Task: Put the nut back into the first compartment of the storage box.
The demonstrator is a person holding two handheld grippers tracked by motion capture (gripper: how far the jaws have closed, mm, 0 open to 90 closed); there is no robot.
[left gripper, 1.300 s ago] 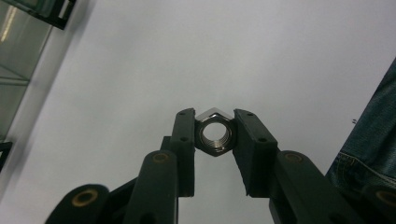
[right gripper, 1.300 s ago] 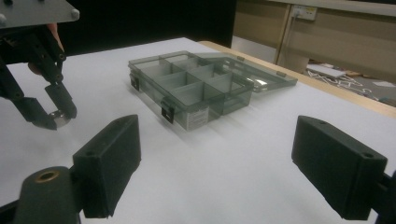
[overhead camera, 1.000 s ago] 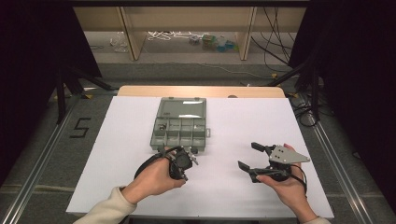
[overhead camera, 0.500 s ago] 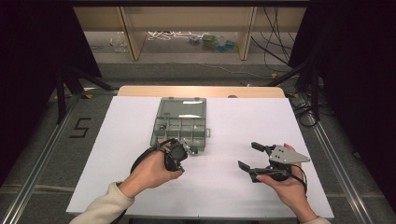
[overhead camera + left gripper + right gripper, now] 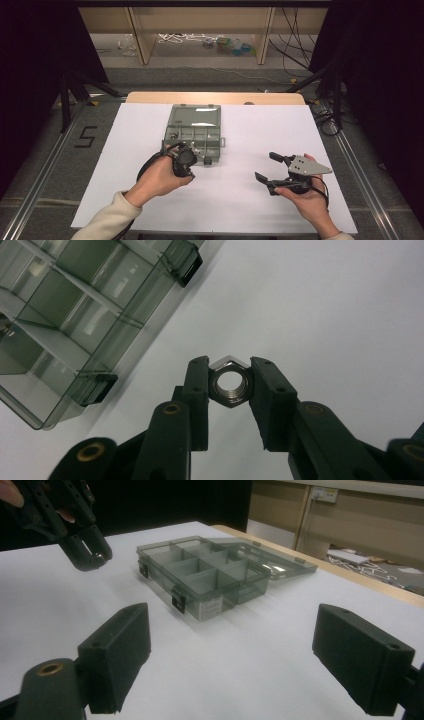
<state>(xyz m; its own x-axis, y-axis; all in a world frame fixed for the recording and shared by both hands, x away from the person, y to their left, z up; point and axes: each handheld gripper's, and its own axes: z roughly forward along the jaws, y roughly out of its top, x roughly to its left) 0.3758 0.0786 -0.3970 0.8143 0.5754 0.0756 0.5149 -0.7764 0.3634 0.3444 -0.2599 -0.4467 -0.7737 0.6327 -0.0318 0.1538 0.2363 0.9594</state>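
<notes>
A steel hex nut (image 5: 229,386) sits clamped between the pads of my left gripper (image 5: 229,364), which points down over the white table just off the box's front edge. In the high view the left gripper (image 5: 187,160) hovers at the near edge of the smoky clear compartment box (image 5: 195,134). The box (image 5: 65,315) lies open, its lid flat behind it. My right gripper (image 5: 265,166) rests open near the table's front right, nothing between its pads. From the right gripper (image 5: 235,645) I look across at the box (image 5: 210,575) and the left gripper (image 5: 92,555).
The white sheet (image 5: 125,150) covers the table, with a wooden strip (image 5: 215,98) showing along its far edge. Black latches (image 5: 95,387) stick out from the box's front wall. Beyond the table stand shelves and loose cables on the floor.
My left hand has drifted a little away from the table's front edge, toward the box's front wall, with the nut still clamped. The right hand has stayed put.
</notes>
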